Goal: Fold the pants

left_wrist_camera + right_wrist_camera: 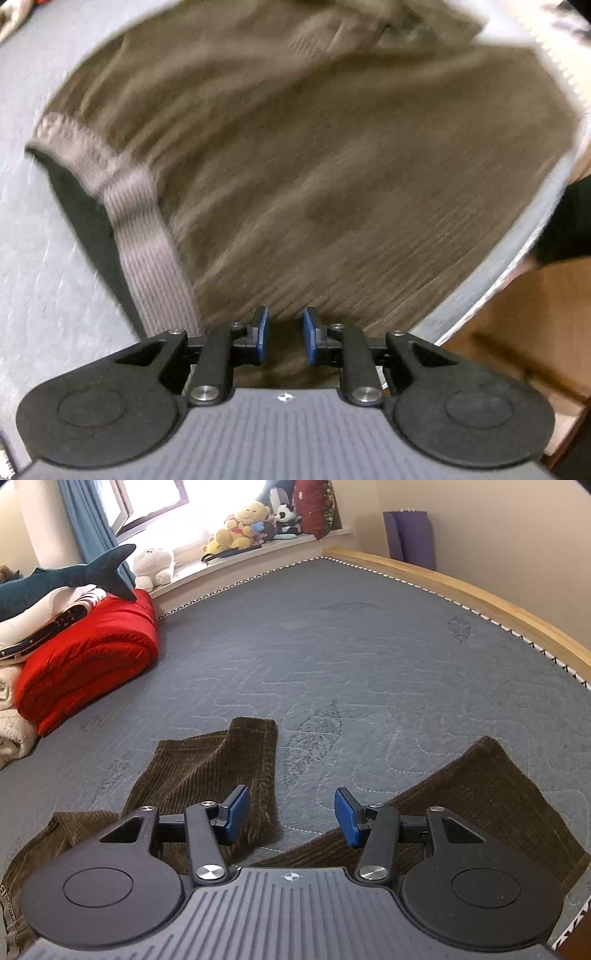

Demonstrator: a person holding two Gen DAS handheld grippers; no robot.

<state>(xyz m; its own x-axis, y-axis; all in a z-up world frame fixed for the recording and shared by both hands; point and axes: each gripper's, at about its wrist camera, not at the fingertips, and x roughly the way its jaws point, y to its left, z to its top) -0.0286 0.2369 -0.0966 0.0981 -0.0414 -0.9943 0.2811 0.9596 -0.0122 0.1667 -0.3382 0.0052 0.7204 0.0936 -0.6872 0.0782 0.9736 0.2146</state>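
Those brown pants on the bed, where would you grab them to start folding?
Probably the hem of the pant leg that lies flat ahead of the right hand-held gripper. Its end is a free, thin edge on the mattress, so I would come in low from the near side and pinch the corner.

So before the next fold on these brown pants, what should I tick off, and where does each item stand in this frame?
1. Left gripper free of cloth: ok; jaws stand apart over the pants, nothing pinched.
2. Right gripper free of cloth: ok; jaws wide apart, mattress visible between them.
3. Both legs laid out: ok; left leg and right leg lie spread in a V.
4. Legs flat: not ok; the left leg's end is doubled over and rumpled.
5. Waistband flat: cannot tell; the left wrist view is motion-blurred.
6. Space beyond the pants: ok; the red blanket sits well to the side.
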